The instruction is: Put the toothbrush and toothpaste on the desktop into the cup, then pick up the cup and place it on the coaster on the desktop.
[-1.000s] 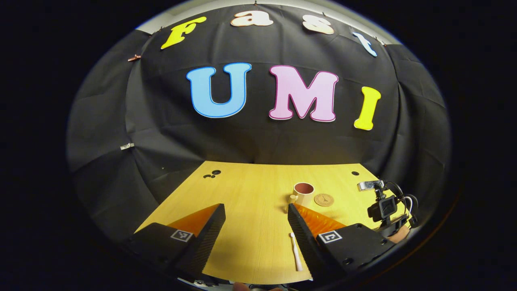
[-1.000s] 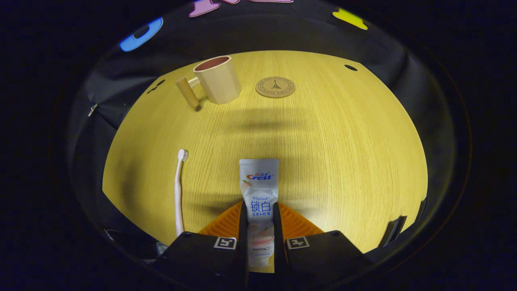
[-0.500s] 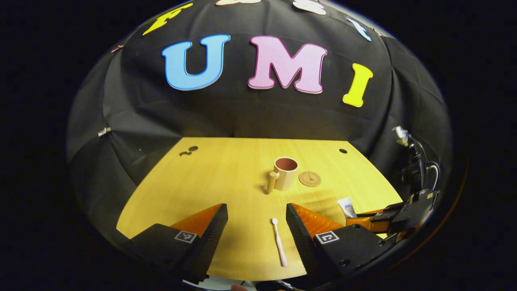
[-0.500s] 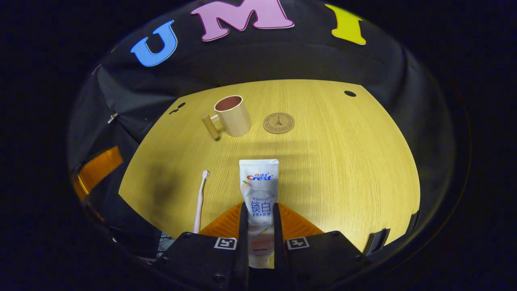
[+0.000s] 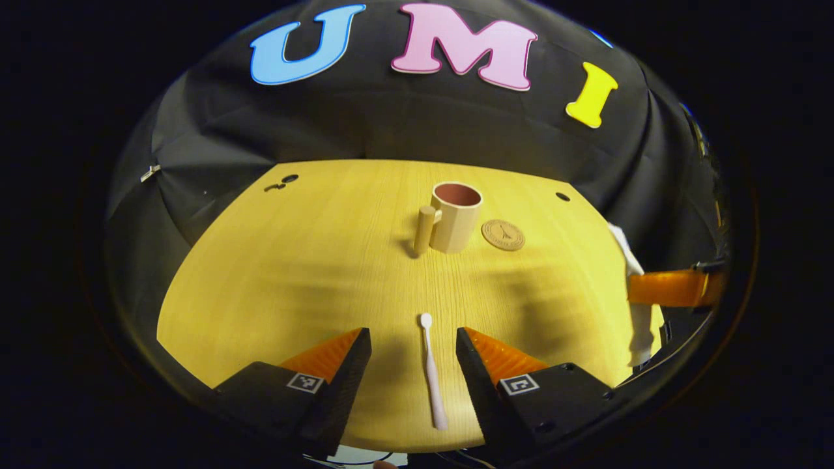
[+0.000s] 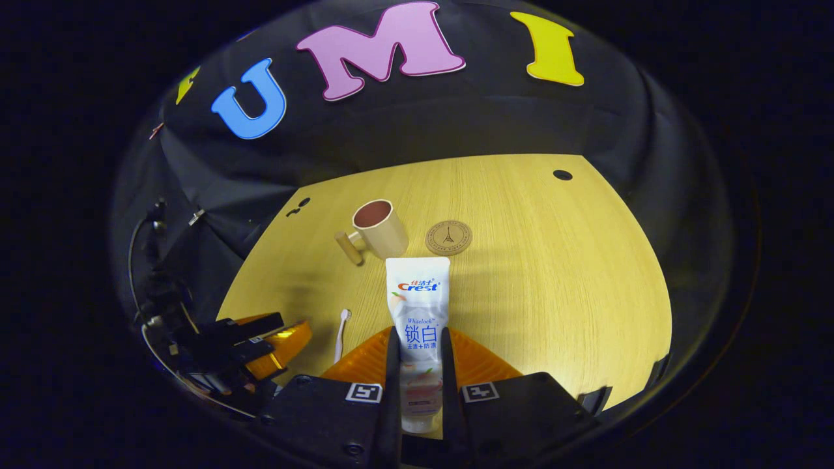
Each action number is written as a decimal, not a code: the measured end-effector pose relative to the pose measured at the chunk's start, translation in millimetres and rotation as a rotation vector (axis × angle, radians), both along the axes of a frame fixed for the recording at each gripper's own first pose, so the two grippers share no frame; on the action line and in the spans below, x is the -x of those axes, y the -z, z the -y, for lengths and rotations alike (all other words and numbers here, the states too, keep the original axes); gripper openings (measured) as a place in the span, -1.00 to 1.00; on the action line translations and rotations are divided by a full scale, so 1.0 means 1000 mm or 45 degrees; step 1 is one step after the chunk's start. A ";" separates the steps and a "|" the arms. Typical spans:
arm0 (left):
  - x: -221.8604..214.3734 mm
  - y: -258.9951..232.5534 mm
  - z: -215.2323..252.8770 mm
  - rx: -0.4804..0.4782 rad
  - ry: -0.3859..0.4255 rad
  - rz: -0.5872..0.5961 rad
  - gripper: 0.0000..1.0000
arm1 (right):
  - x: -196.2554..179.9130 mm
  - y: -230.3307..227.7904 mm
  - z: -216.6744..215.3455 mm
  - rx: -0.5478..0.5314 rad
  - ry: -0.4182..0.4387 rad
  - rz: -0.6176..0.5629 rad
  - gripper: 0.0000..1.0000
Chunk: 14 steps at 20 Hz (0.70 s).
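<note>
Right tool (image 6: pixel 417 355) is clenched on the toothpaste (image 6: pixel 418 306), both fingers pressing the tube's lower half, w/ the flat crimped end sticking forward and up, clear of the worktop (image 6: pixel 554 273). Left tool (image 5: pixel 412 361) is released, jaws spread wide, w/ the toothbrush (image 5: pixel 431 371) lying flat on the worktop between the fingers, touching neither as far as I can tell.

Key relation for the left side: the brush's long axis runs nearly along the tool's own pointing direction, head end away from the camera, handle end near. So the fingers sit either side of the shaft, approx mid-handle; closing should pinch it across its thin width (it's low on the wood, so the tool likely needs to drop first).

Cup (image 6: pixel 380 228) stands upright farther back, mouth open, handle toward the left side, w/ the coaster (image 6: pixel 448 237) just beside it on the right, apart. From the right tool the cup lies ahead and slightly left, past the tube's tip. Neither item is in the cup yet.
</note>
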State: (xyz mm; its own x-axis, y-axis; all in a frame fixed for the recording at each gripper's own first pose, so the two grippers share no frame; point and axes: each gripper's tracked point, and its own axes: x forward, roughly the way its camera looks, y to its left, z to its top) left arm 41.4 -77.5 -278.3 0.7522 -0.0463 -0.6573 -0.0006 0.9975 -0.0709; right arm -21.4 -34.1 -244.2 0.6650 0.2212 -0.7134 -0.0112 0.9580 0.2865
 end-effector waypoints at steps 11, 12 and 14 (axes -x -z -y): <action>-0.017 0.067 0.014 -0.028 -0.030 -0.228 0.59 | -0.023 0.002 0.032 -0.045 -0.010 -0.028 -0.42; -0.017 0.072 0.014 -0.041 -0.031 -0.240 0.57 | -0.026 0.002 0.033 -0.049 -0.011 -0.030 -0.42; -0.017 0.079 0.014 -0.055 -0.030 -0.270 0.48 | -0.030 0.003 0.035 -0.057 -0.010 -0.032 -0.42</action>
State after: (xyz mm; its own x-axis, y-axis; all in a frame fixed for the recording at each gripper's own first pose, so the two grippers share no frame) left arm 58.5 -91.1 -357.7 0.5974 0.0014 -0.8020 -0.0347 0.9991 -0.0241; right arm 8.8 -69.3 -247.2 0.6452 0.2580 -0.7191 -0.0108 0.9442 0.3291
